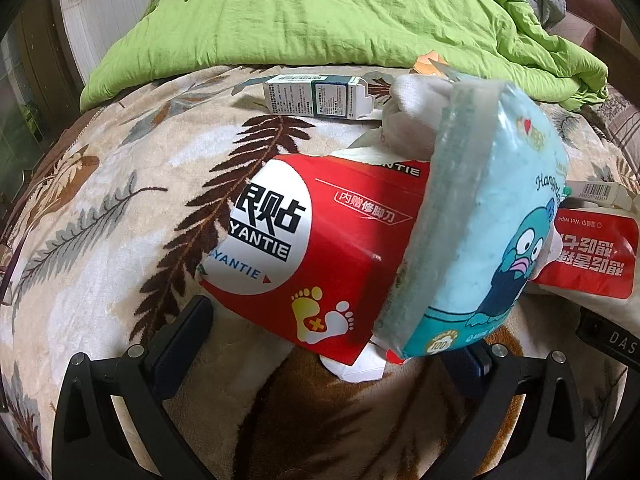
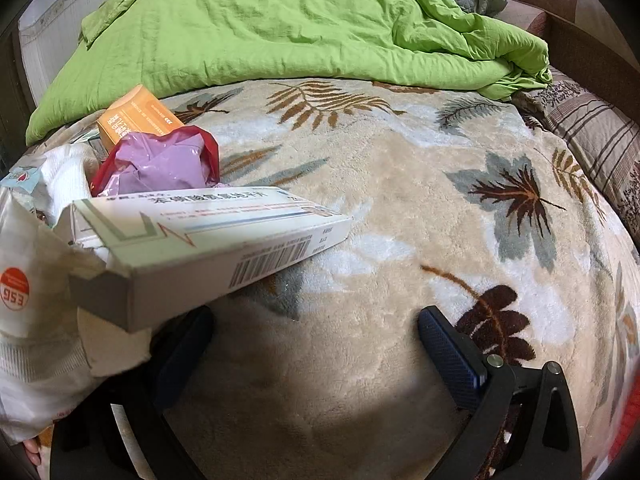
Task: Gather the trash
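On the leaf-patterned plush blanket (image 1: 100,208), my left gripper (image 1: 340,332) stands spread wide around the red cardboard box (image 1: 320,248) and blue tissue pack (image 1: 480,216), gripping neither. My right gripper (image 2: 316,332) is likewise spread and empty, beside the long white carton (image 2: 224,248).

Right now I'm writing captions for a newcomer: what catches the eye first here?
A big red box lies between the open left gripper's fingers, with a blue tissue pack leaning on it. Behind sprawls a bright green quilt, and a white carton juts across the right view.
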The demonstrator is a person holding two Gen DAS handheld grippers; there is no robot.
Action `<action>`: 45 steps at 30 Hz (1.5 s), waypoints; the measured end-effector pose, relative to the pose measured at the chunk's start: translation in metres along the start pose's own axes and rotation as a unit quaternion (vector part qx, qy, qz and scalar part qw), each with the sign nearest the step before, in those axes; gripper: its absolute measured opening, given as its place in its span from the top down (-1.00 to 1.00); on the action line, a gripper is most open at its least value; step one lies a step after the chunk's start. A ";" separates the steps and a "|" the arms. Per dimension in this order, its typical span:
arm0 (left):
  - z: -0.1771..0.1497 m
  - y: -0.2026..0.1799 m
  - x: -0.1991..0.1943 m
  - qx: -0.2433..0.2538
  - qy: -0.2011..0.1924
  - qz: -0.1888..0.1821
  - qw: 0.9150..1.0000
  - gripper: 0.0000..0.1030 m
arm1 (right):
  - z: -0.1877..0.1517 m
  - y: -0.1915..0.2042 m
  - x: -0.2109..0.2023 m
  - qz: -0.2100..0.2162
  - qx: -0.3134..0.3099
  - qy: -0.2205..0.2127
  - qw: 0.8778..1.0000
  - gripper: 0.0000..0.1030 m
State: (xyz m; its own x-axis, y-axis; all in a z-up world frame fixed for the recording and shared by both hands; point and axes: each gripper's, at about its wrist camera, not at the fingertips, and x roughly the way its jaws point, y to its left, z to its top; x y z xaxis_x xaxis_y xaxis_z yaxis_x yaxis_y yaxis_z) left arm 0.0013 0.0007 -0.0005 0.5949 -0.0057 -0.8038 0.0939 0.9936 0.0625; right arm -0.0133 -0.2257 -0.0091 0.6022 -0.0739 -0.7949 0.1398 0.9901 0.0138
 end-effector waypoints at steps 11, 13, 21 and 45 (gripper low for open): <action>0.001 0.001 -0.001 0.000 0.000 0.000 1.000 -1.00 | 0.000 0.000 0.000 0.000 0.000 0.000 1.000 -1.00; 0.002 0.001 -0.001 0.000 0.000 0.000 1.000 -1.00 | 0.000 0.000 0.000 0.000 0.000 0.000 1.000 -1.00; 0.002 0.001 -0.002 0.000 -0.001 -0.001 1.000 -1.00 | 0.000 0.000 0.000 0.000 0.000 0.000 1.000 -1.00; -0.009 0.008 -0.022 -0.013 0.006 0.013 1.000 -1.00 | -0.001 -0.008 -0.030 0.002 -0.015 0.013 1.000 -1.00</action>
State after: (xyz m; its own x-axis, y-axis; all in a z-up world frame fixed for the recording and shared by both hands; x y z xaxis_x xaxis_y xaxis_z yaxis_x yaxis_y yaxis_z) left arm -0.0177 0.0101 0.0123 0.5866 0.0218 -0.8096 0.0577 0.9960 0.0686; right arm -0.0332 -0.2314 0.0136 0.5814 -0.0665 -0.8109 0.1125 0.9936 -0.0008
